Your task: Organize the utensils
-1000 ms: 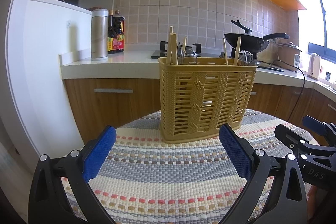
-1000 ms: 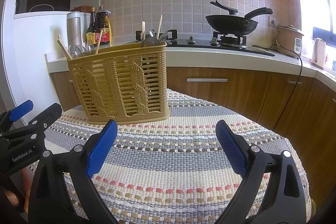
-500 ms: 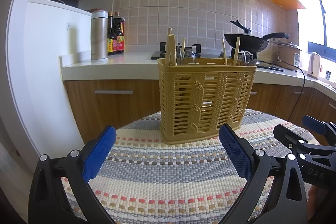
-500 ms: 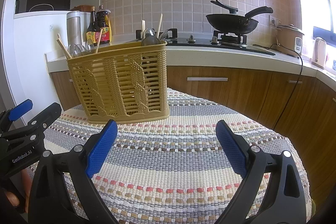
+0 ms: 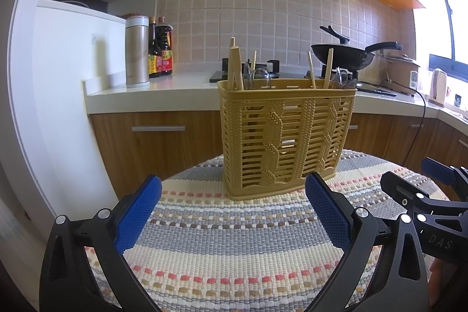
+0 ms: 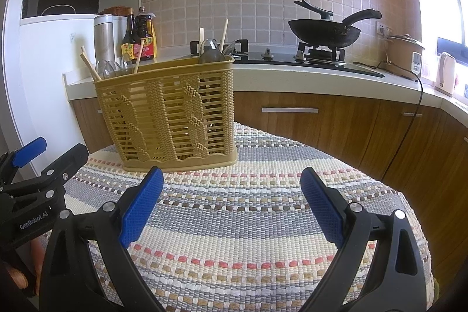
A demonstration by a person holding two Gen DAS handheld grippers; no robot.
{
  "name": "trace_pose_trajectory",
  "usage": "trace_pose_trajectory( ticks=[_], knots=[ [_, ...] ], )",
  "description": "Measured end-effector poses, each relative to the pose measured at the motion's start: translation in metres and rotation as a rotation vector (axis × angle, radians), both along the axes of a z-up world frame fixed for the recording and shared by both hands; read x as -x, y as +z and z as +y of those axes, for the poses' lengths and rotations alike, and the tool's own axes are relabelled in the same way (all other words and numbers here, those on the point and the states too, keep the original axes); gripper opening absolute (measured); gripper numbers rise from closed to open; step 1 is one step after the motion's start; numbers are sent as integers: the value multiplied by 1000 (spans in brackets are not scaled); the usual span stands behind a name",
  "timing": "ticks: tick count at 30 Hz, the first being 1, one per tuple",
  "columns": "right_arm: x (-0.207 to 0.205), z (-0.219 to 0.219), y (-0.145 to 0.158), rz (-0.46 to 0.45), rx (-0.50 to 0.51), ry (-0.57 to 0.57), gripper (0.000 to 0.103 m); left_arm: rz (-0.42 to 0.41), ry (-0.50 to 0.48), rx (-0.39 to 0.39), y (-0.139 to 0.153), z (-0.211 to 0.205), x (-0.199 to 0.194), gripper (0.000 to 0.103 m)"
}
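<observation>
Both the left gripper [image 5: 232,212] and right gripper [image 6: 231,203] hovered level, jaws wide and empty, over the tabletop [image 6: 248,224] before the utensil basket [image 5: 286,136].

My grippers' fingers [image 5: 137,217] are matt black plastic with rough blue pads. The basket [image 5: 285,136] is tan woven-look plastic holding wooden chopsticks [image 5: 235,67]. The tablecloth [image 6: 248,212] is coarse woven cloth.

Bare striped mat [image 5: 234,247] before the upright utensil basket [image 5: 285,136], the only obstacle
</observation>
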State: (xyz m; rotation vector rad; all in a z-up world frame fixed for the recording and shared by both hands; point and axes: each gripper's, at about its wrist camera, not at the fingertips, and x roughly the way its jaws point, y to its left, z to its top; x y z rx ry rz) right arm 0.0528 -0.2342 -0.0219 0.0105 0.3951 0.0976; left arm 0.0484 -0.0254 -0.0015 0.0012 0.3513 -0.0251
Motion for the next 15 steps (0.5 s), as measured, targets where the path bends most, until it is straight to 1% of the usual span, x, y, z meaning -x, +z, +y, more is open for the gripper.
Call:
trace_pose_trajectory(
  ticks=[4, 10, 15],
  knots=[
    [-1, -1, 0, 3, -2, 2, 90, -18, 2, 2, 1, 1, 3, 96],
    [-2, -4, 0, 7, -6, 2, 90, -5, 21, -23, 0, -2, 1, 96],
    [-2, -7, -1, 10, -12, -1, 90, -20, 16, -49, 1, -7, 4, 96]
  ],
)
